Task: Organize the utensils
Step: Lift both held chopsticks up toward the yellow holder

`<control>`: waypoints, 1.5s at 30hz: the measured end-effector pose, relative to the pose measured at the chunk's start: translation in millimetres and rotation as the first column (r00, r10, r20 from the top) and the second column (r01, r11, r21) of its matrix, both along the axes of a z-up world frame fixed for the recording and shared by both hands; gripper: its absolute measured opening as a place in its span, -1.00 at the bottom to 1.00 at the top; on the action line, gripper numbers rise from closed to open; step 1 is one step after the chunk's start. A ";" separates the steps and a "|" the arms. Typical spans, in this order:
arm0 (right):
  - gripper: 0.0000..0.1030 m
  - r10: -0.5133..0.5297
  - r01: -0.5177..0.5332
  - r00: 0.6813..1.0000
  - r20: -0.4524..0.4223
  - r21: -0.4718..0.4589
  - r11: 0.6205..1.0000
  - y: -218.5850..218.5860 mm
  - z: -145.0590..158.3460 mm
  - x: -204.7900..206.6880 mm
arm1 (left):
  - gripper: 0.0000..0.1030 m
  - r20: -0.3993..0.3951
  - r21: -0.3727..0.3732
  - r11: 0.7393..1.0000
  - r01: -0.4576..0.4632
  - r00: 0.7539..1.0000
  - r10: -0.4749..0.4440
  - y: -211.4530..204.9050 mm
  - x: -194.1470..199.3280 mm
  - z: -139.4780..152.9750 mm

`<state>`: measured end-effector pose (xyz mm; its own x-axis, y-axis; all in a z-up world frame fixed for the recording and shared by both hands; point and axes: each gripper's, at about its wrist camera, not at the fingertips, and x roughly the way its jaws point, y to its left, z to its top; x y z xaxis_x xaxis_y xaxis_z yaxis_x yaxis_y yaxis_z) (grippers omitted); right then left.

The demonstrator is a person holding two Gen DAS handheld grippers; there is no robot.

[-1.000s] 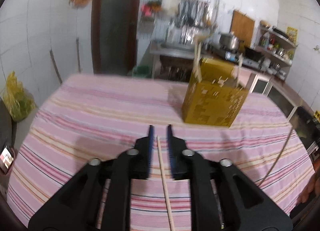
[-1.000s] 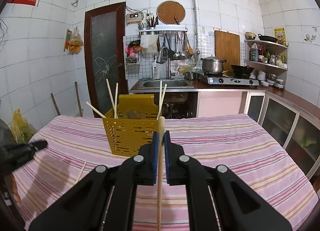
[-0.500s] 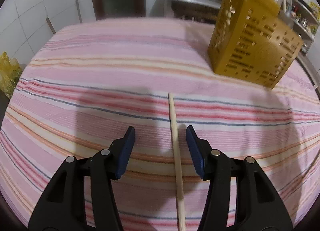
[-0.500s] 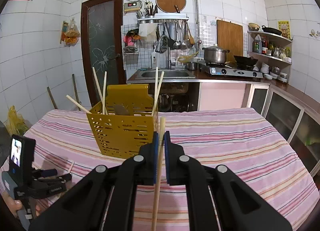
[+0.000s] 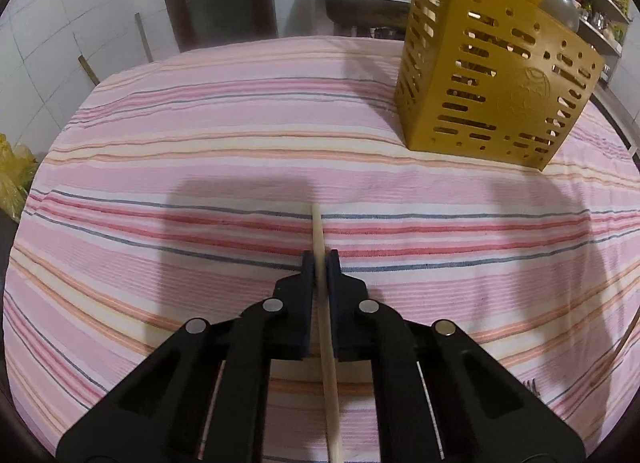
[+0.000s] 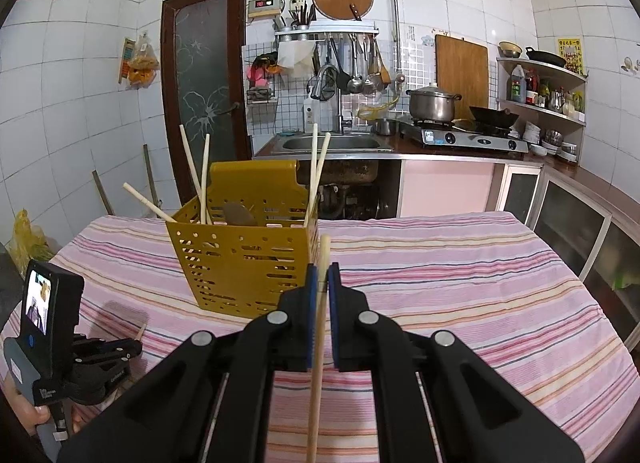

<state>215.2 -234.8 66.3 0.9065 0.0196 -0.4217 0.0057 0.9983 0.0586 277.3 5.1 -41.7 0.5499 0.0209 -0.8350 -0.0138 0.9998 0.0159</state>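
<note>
A yellow slotted utensil basket (image 5: 496, 79) stands on the striped tablecloth and holds several chopsticks; it also shows in the right wrist view (image 6: 244, 259). My left gripper (image 5: 320, 259) is shut on a wooden chopstick (image 5: 318, 231) low on the cloth, its tip poking out ahead of the fingers. My right gripper (image 6: 323, 273) is shut on another chopstick (image 6: 323, 253), held above the table just right of the basket. The left gripper also shows at the lower left of the right wrist view (image 6: 132, 347), with its chopstick tip (image 6: 141, 330).
The pink striped tablecloth (image 5: 200, 151) covers the whole table. A thin stick (image 5: 624, 337) lies at the cloth's right edge. Behind the table are a sink (image 6: 328, 143), a stove with a pot (image 6: 432, 105) and a dark door (image 6: 204, 103).
My left gripper dropped to the cloth and closed on the chopstick, after standing open around it. My right gripper kept its chopstick and shifted slightly right of the basket.
</note>
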 end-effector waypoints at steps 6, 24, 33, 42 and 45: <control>-0.88 0.000 0.000 1.000 0.007 0.001 1.000 0.1 2.2 -2.4 | -0.91 0.084 -0.049 0.999 -0.008 0.996 0.012 6.1 -12.2 23.1; -0.88 -0.013 0.013 0.997 0.080 0.002 1.000 1.0 14.9 -22.0 | -0.91 0.475 -0.083 0.996 0.038 0.880 0.006 4.6 -80.4 126.0; -0.89 -0.016 0.017 0.993 0.113 -0.004 1.000 2.9 24.9 -32.7 | -0.91 0.520 -0.108 0.993 0.049 0.854 0.014 12.0 -92.1 139.3; -0.89 -0.015 0.015 0.987 0.160 -0.002 1.000 3.1 41.9 -35.0 | -0.91 0.570 -0.113 0.992 0.062 0.822 0.014 15.1 -96.3 161.5; -0.89 -0.008 0.009 0.986 0.169 -0.006 1.000 4.1 45.3 -32.4 | -0.91 0.577 -0.114 0.992 0.058 0.816 0.018 14.5 -92.7 163.7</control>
